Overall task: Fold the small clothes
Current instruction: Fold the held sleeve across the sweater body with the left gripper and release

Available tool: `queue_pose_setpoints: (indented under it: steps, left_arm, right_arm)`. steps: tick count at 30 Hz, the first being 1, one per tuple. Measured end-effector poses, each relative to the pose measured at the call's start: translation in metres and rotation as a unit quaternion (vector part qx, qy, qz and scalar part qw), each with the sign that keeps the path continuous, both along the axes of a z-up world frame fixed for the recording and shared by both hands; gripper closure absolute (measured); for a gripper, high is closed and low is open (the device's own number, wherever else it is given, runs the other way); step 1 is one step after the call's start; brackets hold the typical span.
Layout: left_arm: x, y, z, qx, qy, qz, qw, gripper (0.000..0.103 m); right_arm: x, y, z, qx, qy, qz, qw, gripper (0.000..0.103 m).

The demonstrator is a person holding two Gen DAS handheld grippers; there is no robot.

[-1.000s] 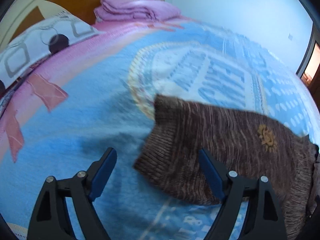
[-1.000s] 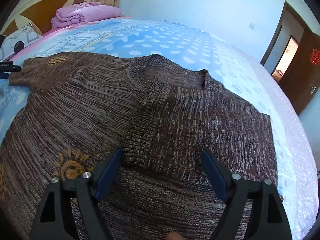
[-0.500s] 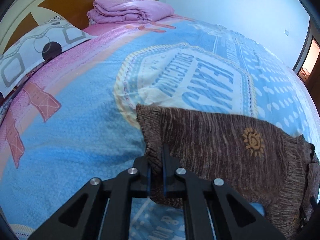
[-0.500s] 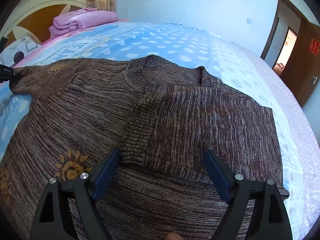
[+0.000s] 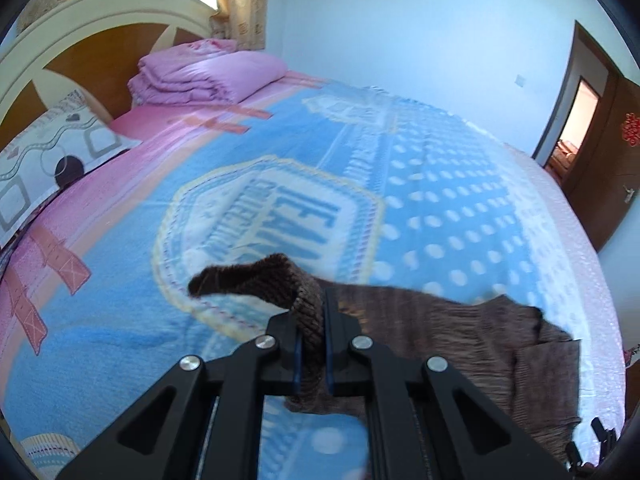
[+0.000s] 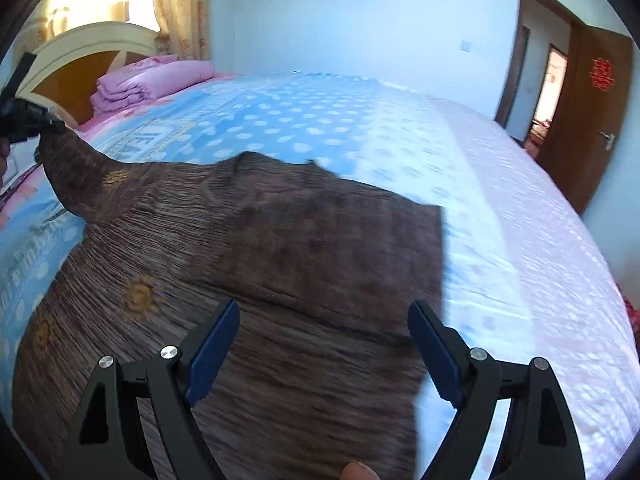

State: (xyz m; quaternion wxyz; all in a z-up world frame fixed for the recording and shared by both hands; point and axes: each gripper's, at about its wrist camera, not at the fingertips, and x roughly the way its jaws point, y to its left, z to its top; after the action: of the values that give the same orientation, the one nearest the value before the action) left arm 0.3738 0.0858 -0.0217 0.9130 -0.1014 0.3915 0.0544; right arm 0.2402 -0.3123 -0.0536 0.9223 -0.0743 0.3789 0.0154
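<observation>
Since a moment ago, the left gripper [image 5: 311, 350] had lifted the brown sweater's [image 6: 260, 248] sleeve cuff [image 5: 280, 280] up off the blue blanket [image 5: 440, 208], still pinching it tight. Most of the sweater lay flat on the bed. Farther right, the right gripper [image 6: 324, 344] hung over it, spread wide and holding nothing.

A home bedroom: bed [image 5: 460, 208], headboard [image 5: 80, 52], pillow [image 5: 52, 152].

Bare blanket [image 5: 460, 208] all around; folded quilt [image 5: 208, 70] far off.
</observation>
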Motion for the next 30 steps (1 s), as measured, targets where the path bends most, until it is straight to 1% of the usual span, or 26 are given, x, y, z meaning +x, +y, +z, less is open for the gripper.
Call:
queue_pose_setpoints:
  steps: [3,8,12,15,17,22,25,26,28,29,30]
  left_arm:
    - [0.000,-0.027,0.013,-0.005,-0.008,-0.014,0.9999,0.094]
    - [0.005,-0.076,0.022,-0.015,-0.012,-0.041,0.9990,0.094]
    - [0.007,-0.115,0.017,-0.026,-0.003,-0.061,0.9978,0.094]
    - [0.008,-0.148,0.006,-0.033,0.008,-0.082,0.9961,0.094]
    - [0.006,-0.176,-0.006,-0.031,0.018,-0.099,0.9944,0.094]
    - [0.004,-0.234,-0.043,-0.007,0.036,-0.126,0.9914,0.094]
    - [0.000,-0.267,-0.068,0.032,0.041,-0.137,0.9892,0.093]
    - [-0.003,-0.278,-0.077,0.046,0.049,-0.146,0.9870,0.086]
    - [-0.009,-0.288,-0.088,0.060,0.064,-0.161,0.9831,0.082]
    - [-0.017,-0.291,-0.090,0.065,0.064,-0.180,0.9795,0.081]
    - [-0.025,-0.290,-0.088,0.075,0.055,-0.192,0.9770,0.078]
  right_arm:
    - [-0.018,-0.020,-0.001,0.004,-0.001,-0.016,1.000,0.017]
    - [-0.039,-0.031,-0.008,0.005,0.003,-0.016,1.000,0.017]
    - [-0.046,-0.035,-0.016,0.019,0.004,-0.015,1.000,0.017]
    - [-0.047,-0.039,-0.024,0.031,0.009,-0.016,0.999,0.017]
    - [-0.047,-0.040,-0.029,0.035,0.015,-0.014,0.999,0.017]
    - [-0.050,-0.037,-0.037,0.032,0.019,-0.010,0.999,0.017]
    - [-0.051,-0.037,-0.041,0.031,0.018,-0.008,0.999,0.017]
    - [-0.052,-0.037,-0.043,0.032,0.016,-0.006,0.999,0.017]
    - [-0.051,-0.038,-0.045,0.035,0.019,-0.005,0.999,0.017]
    - [-0.051,-0.040,-0.047,0.037,0.018,-0.004,0.999,0.017]
    - [-0.051,-0.040,-0.047,0.040,0.017,-0.004,0.999,0.017]
